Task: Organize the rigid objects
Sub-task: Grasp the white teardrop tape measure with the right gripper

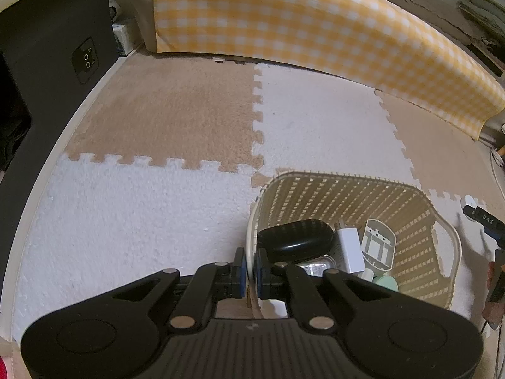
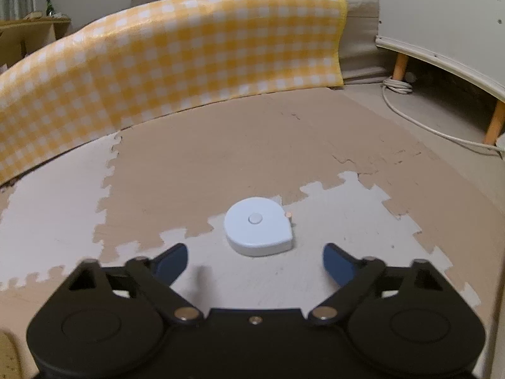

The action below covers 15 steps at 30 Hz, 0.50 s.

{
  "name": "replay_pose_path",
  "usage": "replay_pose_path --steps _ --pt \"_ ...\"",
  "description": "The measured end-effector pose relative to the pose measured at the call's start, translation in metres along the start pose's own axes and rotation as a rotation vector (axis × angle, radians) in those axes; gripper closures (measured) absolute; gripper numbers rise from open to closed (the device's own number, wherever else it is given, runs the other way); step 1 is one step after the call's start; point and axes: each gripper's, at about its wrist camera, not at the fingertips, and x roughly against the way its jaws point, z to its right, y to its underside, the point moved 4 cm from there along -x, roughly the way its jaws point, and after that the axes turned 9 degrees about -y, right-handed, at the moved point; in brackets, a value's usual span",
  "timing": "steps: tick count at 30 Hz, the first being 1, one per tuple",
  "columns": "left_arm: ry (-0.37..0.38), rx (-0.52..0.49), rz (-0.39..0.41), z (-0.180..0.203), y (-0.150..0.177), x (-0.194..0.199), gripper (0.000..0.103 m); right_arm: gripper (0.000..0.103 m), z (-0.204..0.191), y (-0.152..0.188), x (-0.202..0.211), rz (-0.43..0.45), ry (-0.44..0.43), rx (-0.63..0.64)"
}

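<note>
Jaws of the left gripper (image 1: 249, 273) pinch the basket (image 1: 442, 218) rim (several items already inside); the right gripper (image 2: 255, 260), spread wide, faces a white tape measure (image 2: 259, 225) left on the floor mat (image 2: 195, 170).

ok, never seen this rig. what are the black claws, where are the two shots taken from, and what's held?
No robot: a person carries a two-finger gripper in each hand, with a fisheye camera on each looking along the fingers. In the left view, the left gripper is shut on the rim of a woven basket, which holds a black case, a white charger and other small items. In the right view, the right gripper is open and holds nothing; a white tape measure lies on the foam mat just ahead of it.
</note>
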Motion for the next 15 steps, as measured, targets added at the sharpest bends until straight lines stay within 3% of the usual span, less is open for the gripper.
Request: replay_pose_path --steps 6,11,13,15 --pt "-0.002 -0.008 0.0 0.0 0.0 0.0 0.097 0.027 0.006 -0.004 -0.011 0.023 -0.023 -0.001" --pt "-0.002 -0.011 0.001 0.0 0.0 0.0 0.097 0.038 -0.003 -0.002 -0.019 0.0 0.004 0.105" --pt "-0.002 -0.011 0.001 0.0 0.0 0.0 0.097 0.049 -0.007 -0.003 -0.02 0.002 -0.006 0.133" --pt "-0.002 -0.011 0.001 0.0 0.0 0.0 0.097 0.05 -0.01 -0.004 -0.02 -0.003 -0.009 0.152"
